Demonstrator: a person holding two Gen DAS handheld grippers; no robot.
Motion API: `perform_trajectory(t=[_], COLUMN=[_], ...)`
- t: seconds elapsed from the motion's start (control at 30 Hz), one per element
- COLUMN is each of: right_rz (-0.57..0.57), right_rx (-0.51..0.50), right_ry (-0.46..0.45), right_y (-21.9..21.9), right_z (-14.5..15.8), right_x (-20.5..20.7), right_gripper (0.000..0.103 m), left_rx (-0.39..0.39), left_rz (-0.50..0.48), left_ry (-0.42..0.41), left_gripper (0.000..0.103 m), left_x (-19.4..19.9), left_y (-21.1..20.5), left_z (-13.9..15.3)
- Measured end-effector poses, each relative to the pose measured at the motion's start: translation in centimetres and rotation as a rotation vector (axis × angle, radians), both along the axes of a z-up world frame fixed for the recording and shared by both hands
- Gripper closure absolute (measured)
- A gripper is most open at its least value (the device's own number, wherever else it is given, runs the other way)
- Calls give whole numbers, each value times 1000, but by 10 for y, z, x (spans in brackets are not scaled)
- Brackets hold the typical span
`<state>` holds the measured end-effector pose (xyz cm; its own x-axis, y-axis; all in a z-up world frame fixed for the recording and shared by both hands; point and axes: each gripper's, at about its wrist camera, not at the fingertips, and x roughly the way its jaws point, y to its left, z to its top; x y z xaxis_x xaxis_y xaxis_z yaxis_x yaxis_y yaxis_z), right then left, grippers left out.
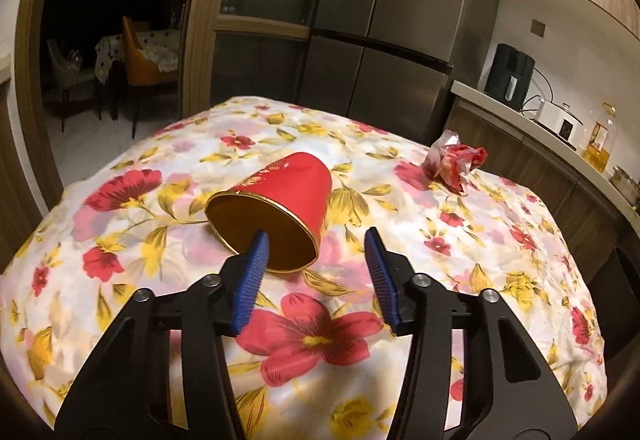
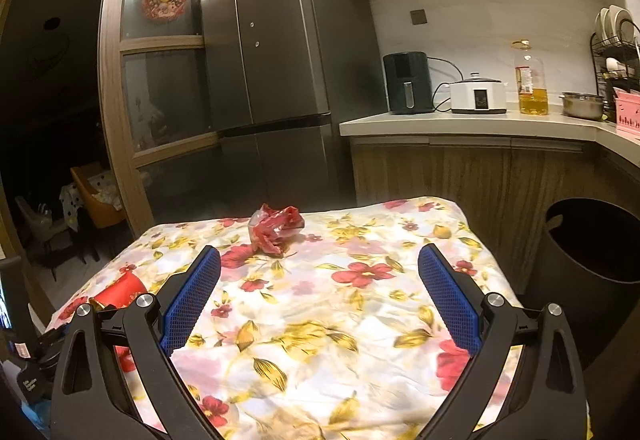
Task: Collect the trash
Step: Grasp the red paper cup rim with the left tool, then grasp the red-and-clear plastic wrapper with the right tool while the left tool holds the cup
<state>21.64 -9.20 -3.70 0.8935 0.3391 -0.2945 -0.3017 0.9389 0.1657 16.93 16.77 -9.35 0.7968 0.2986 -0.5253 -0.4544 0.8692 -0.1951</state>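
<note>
- The left gripper (image 1: 316, 236) is held low over the flowered tablecloth (image 1: 120, 280), jaws part-open; one blue pad (image 1: 256, 260) is set inside the mouth of the tipped red cup (image 1: 288, 200), the other outside its rim, so the wall is straddled but not seen to be pinched.
- The cup is found lying on its side, mouth toward the camera, which is probably why a rim grip is being lined up.
- The right gripper (image 2: 320, 256) is kept wide open and empty above the cloth, aimed at the crumpled red wrapper (image 2: 276, 228) near the far edge.
- A dark bin (image 2: 592, 252) is seen beside the table on the right, the likely drop point.
- Beyond, the fridge (image 2: 272, 40) and counter (image 2: 460, 124) are left untouched.
</note>
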Motion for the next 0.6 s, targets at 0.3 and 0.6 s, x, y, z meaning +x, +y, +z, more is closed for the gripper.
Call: perform_trajectory(t=[0.3, 0.6], right_rz=[19, 10], right_rx=[-1, -26], right_ry=[12, 48], right_y=[31, 69], right_z=[-10, -26], right_x=[39, 94], right_gripper=[8, 8], left_rx=[-40, -112], left_rz=[-48, -107], left_ry=[23, -2], left_gripper=[93, 101], left_x=[19, 23], left_y=[6, 13], left_z=[-7, -11])
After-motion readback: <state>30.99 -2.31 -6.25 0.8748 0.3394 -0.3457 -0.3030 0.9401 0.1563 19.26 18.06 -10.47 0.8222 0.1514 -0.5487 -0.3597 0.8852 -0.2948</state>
